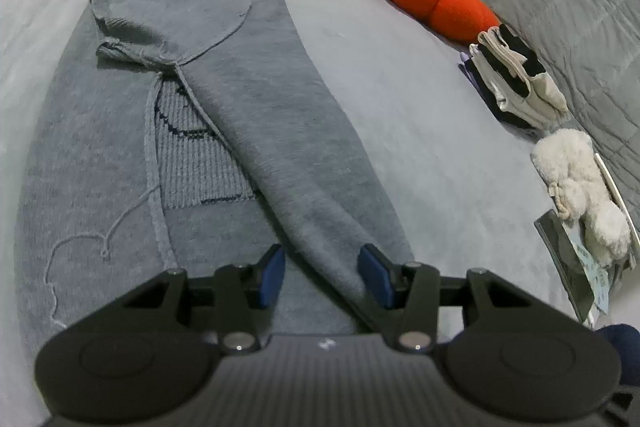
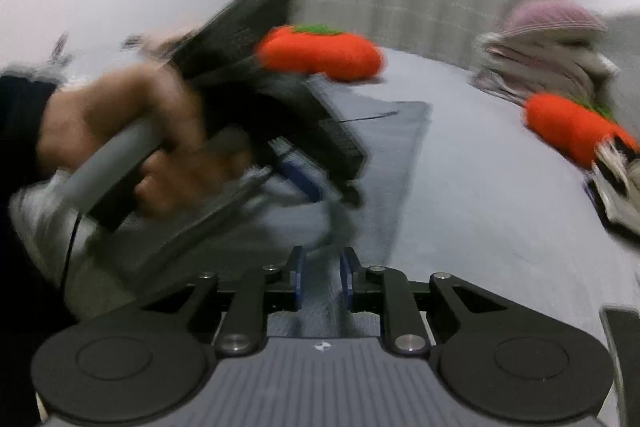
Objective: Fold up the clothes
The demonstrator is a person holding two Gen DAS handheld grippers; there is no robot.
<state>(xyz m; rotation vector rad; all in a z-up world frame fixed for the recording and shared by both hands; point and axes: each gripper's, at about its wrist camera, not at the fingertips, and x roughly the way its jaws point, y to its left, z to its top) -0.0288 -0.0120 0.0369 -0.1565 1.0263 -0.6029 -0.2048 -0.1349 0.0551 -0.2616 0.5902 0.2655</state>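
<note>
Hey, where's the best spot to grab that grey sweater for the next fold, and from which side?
Probably the grey sweater at its near hem, approached from the near edge of the bed. Both side panels are already folded inward, leaving a long narrow strip, so the near end should lift over toward the collar. The left tongs hang open above that end.

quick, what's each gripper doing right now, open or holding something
left gripper: open, fingers astride the grey sweater sleeve, not gripping.
right gripper: slightly open, grey fabric between the fingers, grip unclear.

Soft even light, right view motion-blurred
</note>
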